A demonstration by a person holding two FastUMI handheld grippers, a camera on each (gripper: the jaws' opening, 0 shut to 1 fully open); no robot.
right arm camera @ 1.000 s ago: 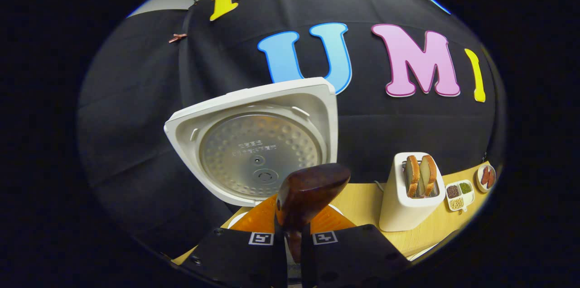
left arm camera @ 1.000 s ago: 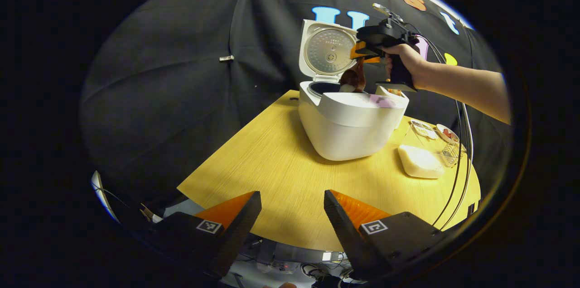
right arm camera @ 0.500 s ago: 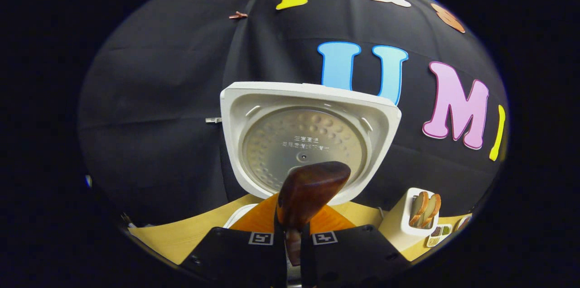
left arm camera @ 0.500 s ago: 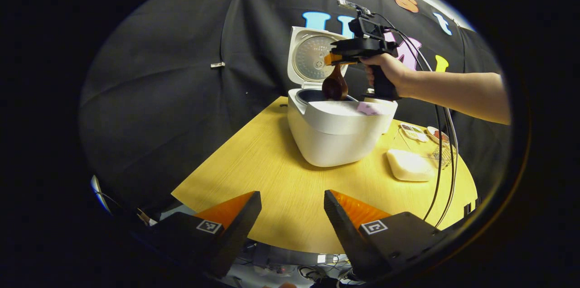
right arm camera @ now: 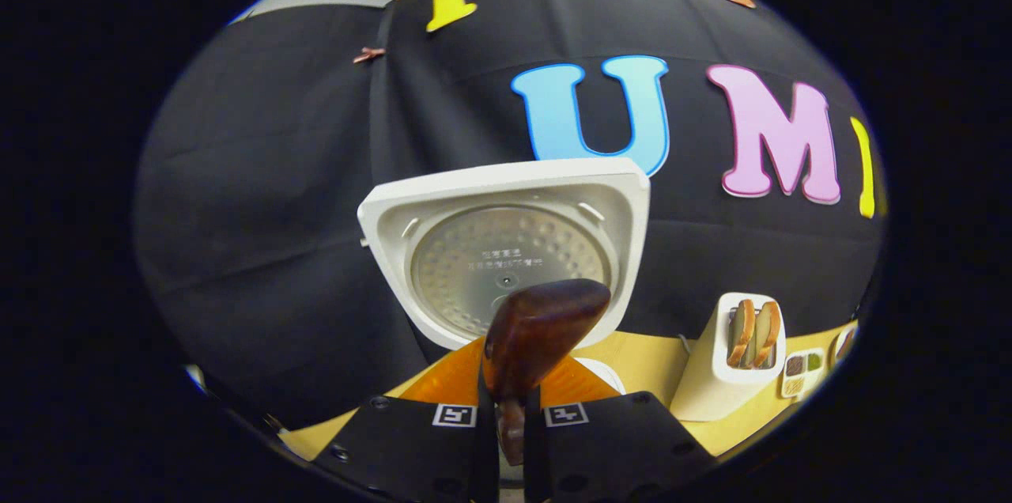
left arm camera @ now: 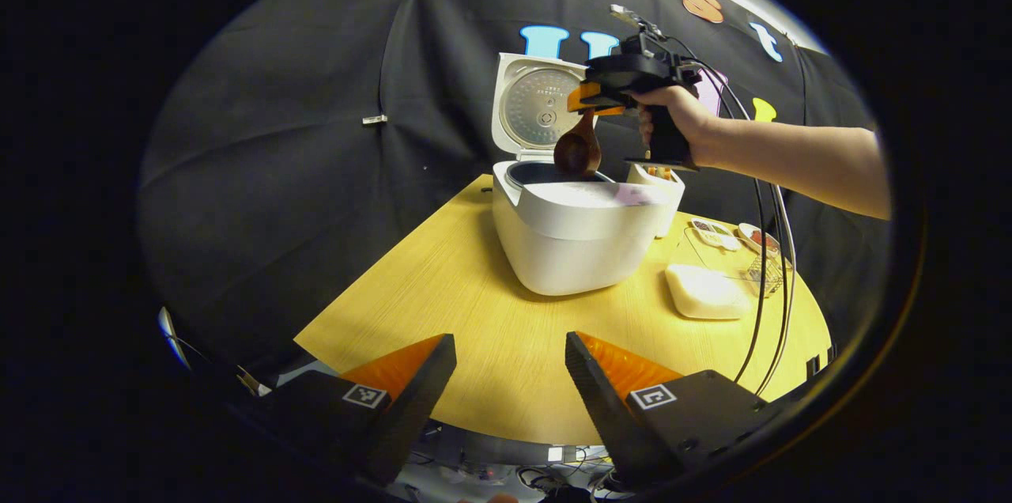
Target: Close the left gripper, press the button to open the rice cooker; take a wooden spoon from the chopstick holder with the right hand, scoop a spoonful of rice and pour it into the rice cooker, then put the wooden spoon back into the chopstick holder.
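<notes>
Clamping the wooden spoon (right arm camera: 538,329) in my right gripper (right arm camera: 510,416), I hold it above the open rice cooker (left arm camera: 569,238); my left gripper (left arm camera: 510,376) gapes empty.

Light: bright, overhead | shadows: soft | focus: sharp | edges: strong fisheye bending

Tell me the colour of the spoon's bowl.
Dark reddish brown, glossy wooden spoon; best in the right gripper view.

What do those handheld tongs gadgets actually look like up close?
Each is a black pistol-grip tool. The left tongs have two wedge-shaped fingers, each on a black block with a small square black-and-white marker. The right tongs, seen in the left gripper view, carry a small module on top and trail black cables; the arm is bare.
</notes>
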